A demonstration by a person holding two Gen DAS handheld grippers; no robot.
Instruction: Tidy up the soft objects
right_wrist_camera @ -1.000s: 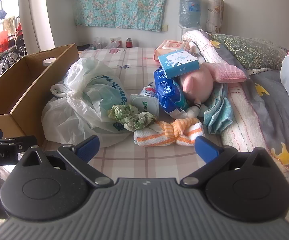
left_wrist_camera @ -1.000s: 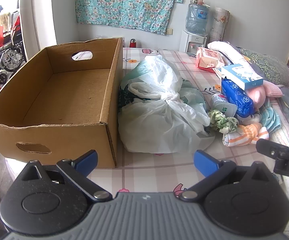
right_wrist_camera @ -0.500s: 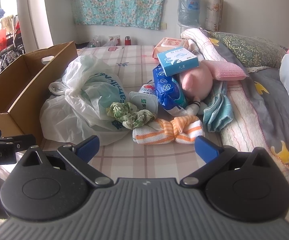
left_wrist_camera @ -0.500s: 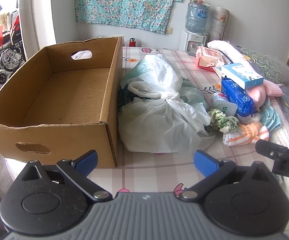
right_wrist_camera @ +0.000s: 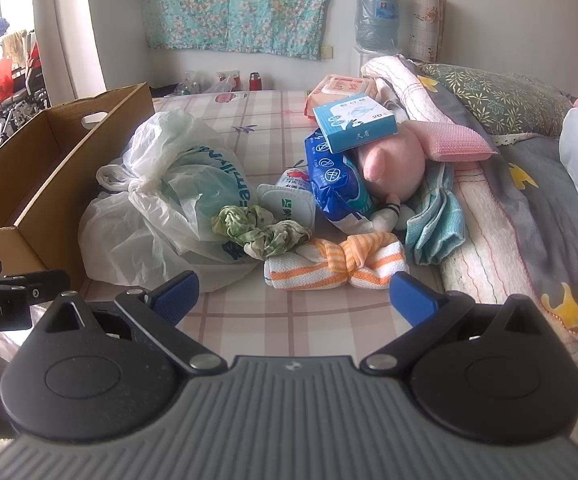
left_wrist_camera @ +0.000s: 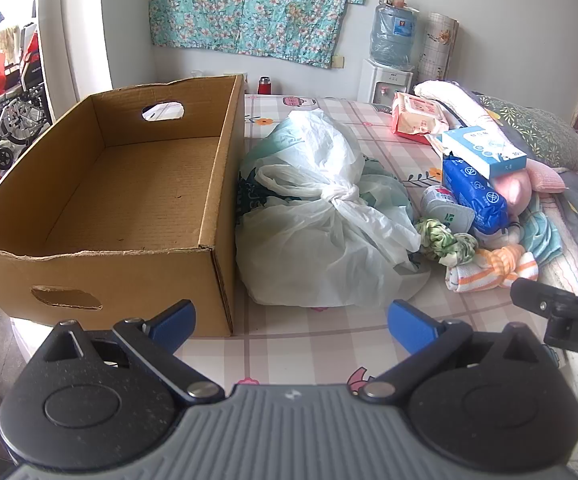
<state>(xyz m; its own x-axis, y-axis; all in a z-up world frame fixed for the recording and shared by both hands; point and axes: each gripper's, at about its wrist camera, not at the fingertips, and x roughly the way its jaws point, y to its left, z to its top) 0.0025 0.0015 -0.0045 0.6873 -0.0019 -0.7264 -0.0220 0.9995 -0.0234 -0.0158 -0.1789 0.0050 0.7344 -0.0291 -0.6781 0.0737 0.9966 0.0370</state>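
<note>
Both the left gripper (left_wrist_camera: 291, 318) and right gripper (right_wrist_camera: 294, 293) gaped empty; "obot.AI" showed at the right view's left edge, while only the left view revealed the cardboard box's (left_wrist_camera: 129, 200) bare floor.

Brown cardboard box (left_wrist_camera: 129, 200) on the left of the frame, white see-through plastic bag (left_wrist_camera: 321, 232) with green print next to it, all on a pink-and-white checked sheet (right_wrist_camera: 289, 320). Right of centre there's an orange-and-white striped towel (right_wrist_camera: 333, 264), a green-and-white scrunched cloth (right_wrist_camera: 261, 230), a blue packet (right_wrist_camera: 333, 184) and a pink plush (right_wrist_camera: 393, 160). Teal floral cloth (left_wrist_camera: 253, 4) hangs on the wall up top.
</note>
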